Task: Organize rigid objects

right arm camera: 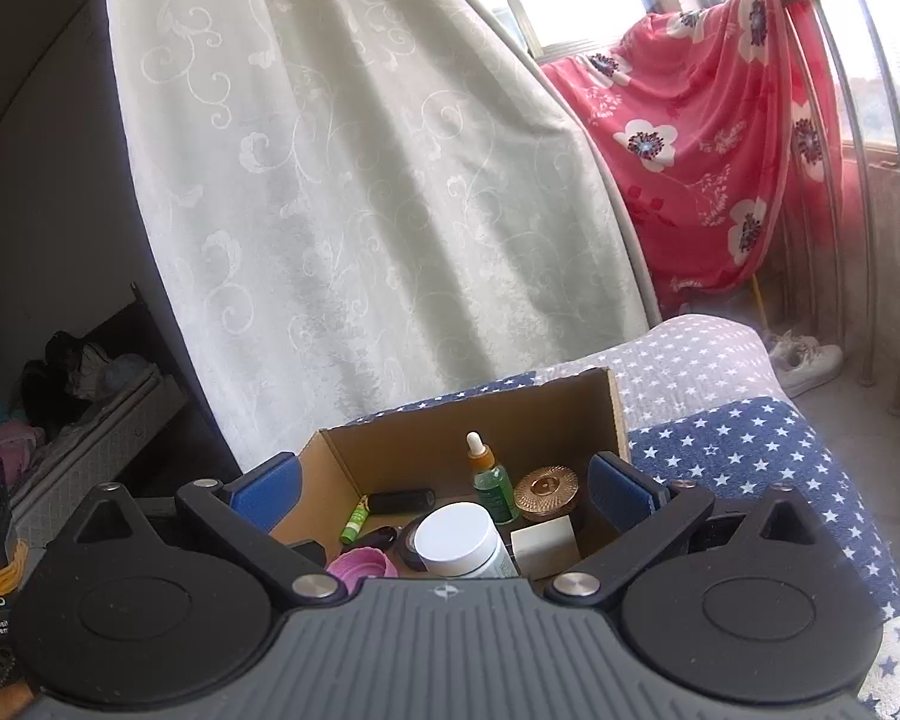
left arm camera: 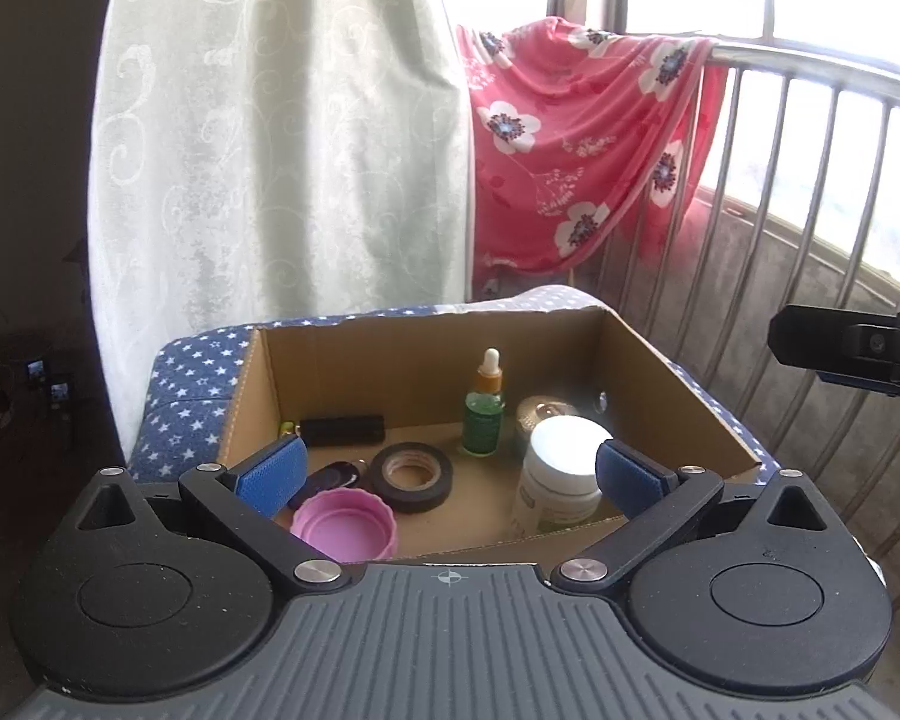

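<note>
- The left gripper hangs at the near edge of the box, fingers spread wide and holding nothing.
- The right gripper is likewise released, its blue pads well apart above the box's near side.
- The box sits on a star-print cover.
- Inside, near right: a white-lidded jar, upright.
- Behind it stands a green dropper bottle, upright, with a gold round lid just to its right.
- A white block lies right of the jar in the right wrist view.
- Mid-floor: a black tape roll; near left of it a pink cap, open side up.
- Far left: a black bar along the wall, with a green tube beside it.
- A dark oval thing lies between cap and bar.
- Behind the box hang a pale curtain and a red flowered cloth over a rail.
</note>
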